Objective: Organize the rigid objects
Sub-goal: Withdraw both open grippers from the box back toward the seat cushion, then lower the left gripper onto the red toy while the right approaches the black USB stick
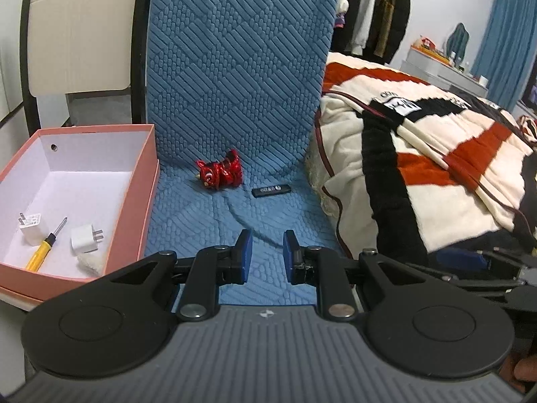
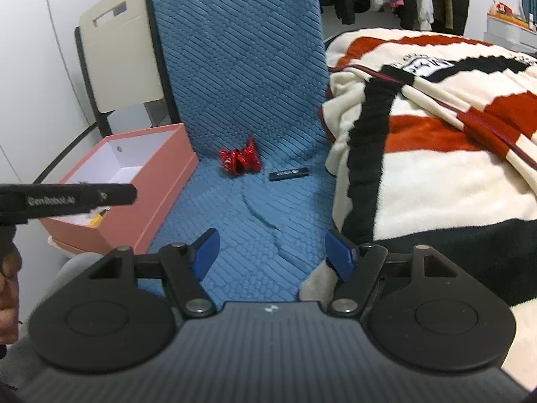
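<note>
You are working in a bedroom at home: a bed under a striped fleece blanket (image 1: 436, 154), coats on a clothes rack (image 1: 379, 10), blue curtains (image 1: 510, 33), a cluttered white dresser (image 1: 436, 63), and a chair with a blue quilted cushion (image 1: 235, 84).

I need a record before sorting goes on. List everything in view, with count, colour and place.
Box: one, pink outside, white inside, left of the seat.
Chargers: two, white, in the box.
Screwdriver: one, yellow handle, in the box between the chargers.
Fuzzy piece: one, white, box's near corner; cannot tell what it is.
Figurine: one, shiny red, at the back of the seat.
Small stick: one, black, on the seat right of the figurine.
Seat cushion: one, blue, covering the chair.
Blanket: one, cream, red and black, right.
Folded chair: one, beige, behind the box.
Hanging clothes: several, dark and light, background.
Left gripper: blue pads, narrow gap, empty.
Right gripper: blue pads, wide open, empty.
</note>
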The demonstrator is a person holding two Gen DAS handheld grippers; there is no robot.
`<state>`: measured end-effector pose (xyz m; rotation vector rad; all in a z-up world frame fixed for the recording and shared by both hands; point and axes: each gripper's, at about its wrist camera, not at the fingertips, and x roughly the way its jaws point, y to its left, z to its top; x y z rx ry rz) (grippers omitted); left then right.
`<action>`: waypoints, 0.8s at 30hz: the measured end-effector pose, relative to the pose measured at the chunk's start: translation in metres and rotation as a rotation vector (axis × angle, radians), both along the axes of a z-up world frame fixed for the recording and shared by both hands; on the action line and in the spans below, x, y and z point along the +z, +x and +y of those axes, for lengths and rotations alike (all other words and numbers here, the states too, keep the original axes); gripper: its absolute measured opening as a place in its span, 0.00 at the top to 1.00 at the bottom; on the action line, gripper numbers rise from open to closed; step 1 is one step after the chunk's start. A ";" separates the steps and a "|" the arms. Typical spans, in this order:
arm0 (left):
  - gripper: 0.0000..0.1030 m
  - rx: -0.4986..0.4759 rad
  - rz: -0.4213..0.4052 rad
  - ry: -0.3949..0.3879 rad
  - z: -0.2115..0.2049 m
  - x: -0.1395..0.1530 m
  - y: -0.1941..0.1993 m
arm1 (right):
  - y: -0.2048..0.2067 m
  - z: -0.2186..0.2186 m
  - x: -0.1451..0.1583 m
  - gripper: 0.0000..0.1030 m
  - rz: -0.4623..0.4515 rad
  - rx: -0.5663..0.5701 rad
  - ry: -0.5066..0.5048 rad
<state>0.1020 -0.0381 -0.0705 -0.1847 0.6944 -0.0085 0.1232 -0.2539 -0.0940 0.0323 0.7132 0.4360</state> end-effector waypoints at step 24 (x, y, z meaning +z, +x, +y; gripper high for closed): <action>0.49 0.053 0.052 -0.021 -0.003 -0.075 0.141 | 0.115 0.024 -0.065 0.30 -0.026 0.103 -0.065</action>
